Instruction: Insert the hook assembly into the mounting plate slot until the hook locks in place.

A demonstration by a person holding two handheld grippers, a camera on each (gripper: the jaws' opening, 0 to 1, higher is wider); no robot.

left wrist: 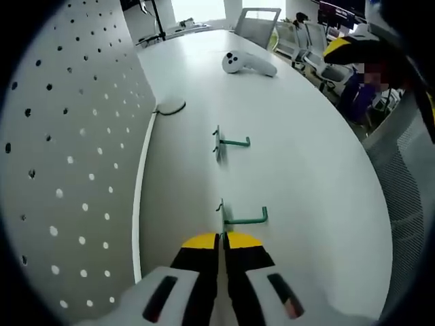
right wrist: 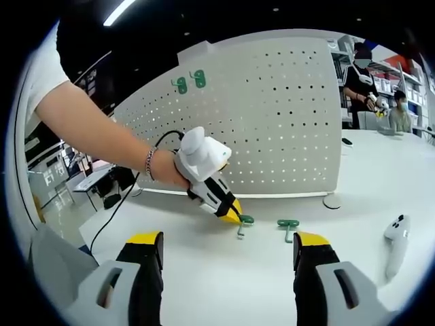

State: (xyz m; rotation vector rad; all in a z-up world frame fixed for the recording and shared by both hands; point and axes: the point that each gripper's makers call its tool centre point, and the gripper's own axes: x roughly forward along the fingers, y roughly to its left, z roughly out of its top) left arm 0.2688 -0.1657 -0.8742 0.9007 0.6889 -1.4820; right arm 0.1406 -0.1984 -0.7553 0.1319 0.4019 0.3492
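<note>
Two green hooks lie on the white table in front of the white pegboard point(left wrist: 68, 170). In the left gripper view the near hook point(left wrist: 243, 219) has its thin back plate between my left gripper's point(left wrist: 222, 238) yellow tips, which are shut on it. The far hook point(left wrist: 232, 142) lies free beyond it. In the right gripper view a hand holds the left gripper point(right wrist: 231, 216) down on the near hook point(right wrist: 245, 221), and the far hook point(right wrist: 288, 225) lies to its right. My right gripper point(right wrist: 230, 261) hovers open above the table, holding nothing. The pegboard point(right wrist: 272, 115) stands upright behind.
Two more green hooks point(right wrist: 189, 81) hang at the pegboard's upper left. A white controller point(left wrist: 248, 63) point(right wrist: 396, 234) lies on the table point(left wrist: 306, 170). A black cable point(left wrist: 170, 109) runs by the board's foot. Chairs point(left wrist: 258, 24) and people point(right wrist: 360, 75) are beyond the table.
</note>
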